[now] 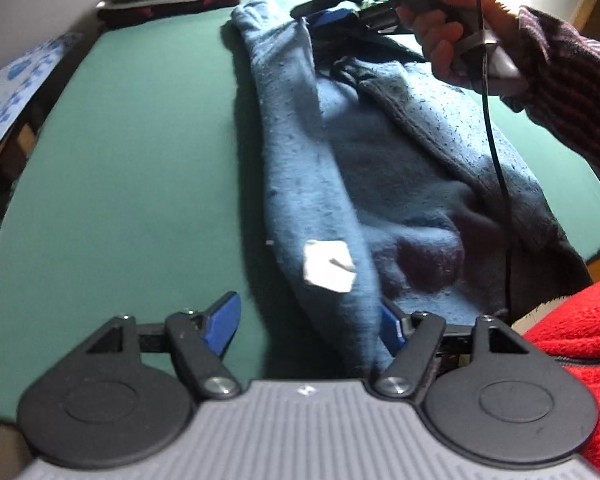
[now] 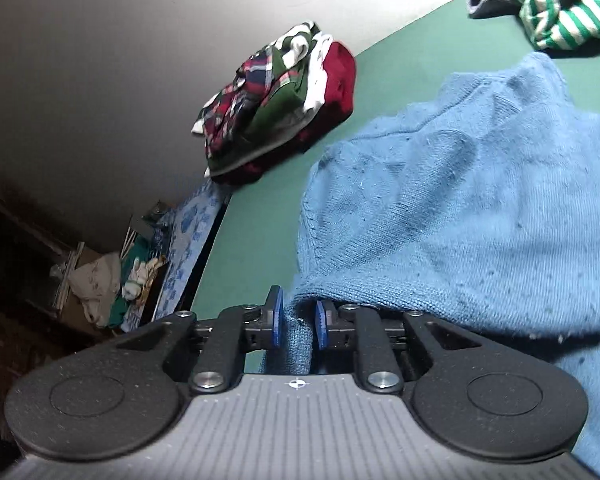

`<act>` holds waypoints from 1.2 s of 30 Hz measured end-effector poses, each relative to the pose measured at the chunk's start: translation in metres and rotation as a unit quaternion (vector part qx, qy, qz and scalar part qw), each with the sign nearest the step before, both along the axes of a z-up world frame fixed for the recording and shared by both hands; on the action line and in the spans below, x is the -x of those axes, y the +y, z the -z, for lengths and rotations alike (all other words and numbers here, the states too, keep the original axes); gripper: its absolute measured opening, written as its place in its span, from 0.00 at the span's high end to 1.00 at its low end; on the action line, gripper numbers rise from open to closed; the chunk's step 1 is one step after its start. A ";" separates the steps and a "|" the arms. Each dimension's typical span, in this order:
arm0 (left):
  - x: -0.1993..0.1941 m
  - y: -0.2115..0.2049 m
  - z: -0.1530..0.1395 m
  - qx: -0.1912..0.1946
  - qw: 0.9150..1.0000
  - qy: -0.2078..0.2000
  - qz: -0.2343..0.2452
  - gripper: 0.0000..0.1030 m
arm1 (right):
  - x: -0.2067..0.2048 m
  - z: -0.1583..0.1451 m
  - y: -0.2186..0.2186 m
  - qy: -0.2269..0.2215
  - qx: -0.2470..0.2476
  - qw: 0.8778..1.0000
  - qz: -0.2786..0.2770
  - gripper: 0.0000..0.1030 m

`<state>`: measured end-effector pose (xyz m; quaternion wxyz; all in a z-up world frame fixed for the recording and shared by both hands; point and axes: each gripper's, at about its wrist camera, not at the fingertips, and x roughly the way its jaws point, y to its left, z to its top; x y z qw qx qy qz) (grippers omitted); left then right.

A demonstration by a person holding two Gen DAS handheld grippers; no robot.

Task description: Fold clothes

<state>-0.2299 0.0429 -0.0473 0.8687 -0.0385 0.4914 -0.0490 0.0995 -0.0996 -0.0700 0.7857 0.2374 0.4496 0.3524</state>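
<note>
We saw the blue sweater lying lengthwise on the green table, one long fold of it running from the far end down toward the left gripper. That gripper's blue pads stood wide apart, holding nothing; the near end of the sweater hung between them, passing close by the right-hand pad, though we could not tell if it touched. A white label showed on the fabric just ahead of the fingers.

At the far end, the right gripper, held in the person's hand, pinched the sweater's top edge and lifted it off the table. From the right wrist view, we saw a narrow fold of the sweater squeezed between the two blue pads of the right gripper, with the rest spreading out ahead and to the right.

A stack of folded clothes sat at the table's far corner, well apart from the sweater. A green-and-white striped garment lay crumpled beyond it, and a red fleece rested near the left gripper's right side.
</note>
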 end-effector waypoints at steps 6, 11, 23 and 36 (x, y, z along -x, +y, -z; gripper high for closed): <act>0.010 -0.030 -0.006 -0.043 0.998 -0.003 -0.045 0.64 | -0.008 -0.004 0.002 -0.014 0.023 0.999 -0.038 0.82; 0.017 -0.063 -0.006 -0.149 0.987 -0.020 -0.060 0.70 | -0.011 -0.002 0.002 -0.016 0.020 0.999 -0.048 0.82; 0.025 -0.092 -0.041 -0.220 0.972 -0.061 -0.063 0.89 | -0.017 -0.004 -0.001 -0.019 0.018 0.998 -0.053 0.82; 0.023 -0.119 -0.027 -0.193 0.980 -0.040 -0.021 0.76 | -0.023 -0.003 0.000 -0.050 0.047 0.995 -0.067 0.85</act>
